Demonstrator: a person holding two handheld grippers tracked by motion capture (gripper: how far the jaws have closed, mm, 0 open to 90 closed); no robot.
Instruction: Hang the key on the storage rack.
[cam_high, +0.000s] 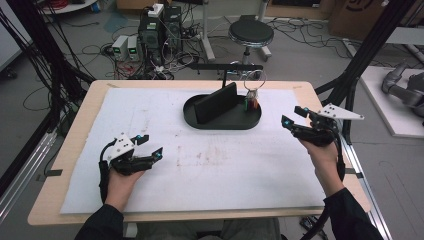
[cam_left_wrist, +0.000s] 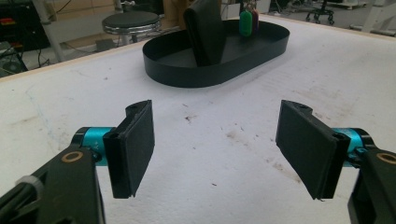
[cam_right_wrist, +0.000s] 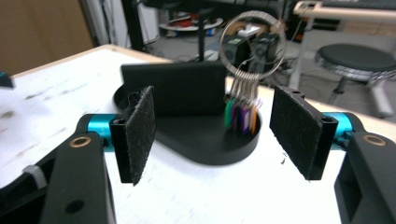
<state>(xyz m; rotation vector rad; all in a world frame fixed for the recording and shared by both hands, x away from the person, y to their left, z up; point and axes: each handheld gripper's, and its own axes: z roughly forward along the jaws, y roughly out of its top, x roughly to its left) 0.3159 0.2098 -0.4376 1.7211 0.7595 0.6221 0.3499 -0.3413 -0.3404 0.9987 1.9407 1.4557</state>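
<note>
1. Tabletop (cam_high: 75, 145): pale wood rim, most of it covered by a white mat (cam_high: 210, 175) with faint brownish stains near its middle
2. Black oval tray (cam_high: 200, 122) sits on the mat toward the far edge, a little right of centre
3. Inside the tray: a black slab (cam_high: 216, 102), standing on its long edge and tilted, leaning toward the far side; it runs across the tray's left and middle part
4. At the tray's right end: a large wire ring (cam_right_wrist: 252, 44) standing up with a bunch of coloured tags (cam_right_wrist: 240, 116) hanging below it — green, purple, orange seen; what holds the ring upright, cannot tell
5. Left gripper (cam_high: 148, 147): held over the near-left part of the mat, jaws spread wide, nothing between them; left gripper view has the tray well ahead
6. Right gripper (cam_high: 295, 116): held above the right edge of the mat, level with the tray, jaws spread wide and empty; right gripper view has the ring and tags framed between the pads, tray near but not touched
7. Round stool (cam_high: 251, 34) on the floor beyond the far edge
</note>
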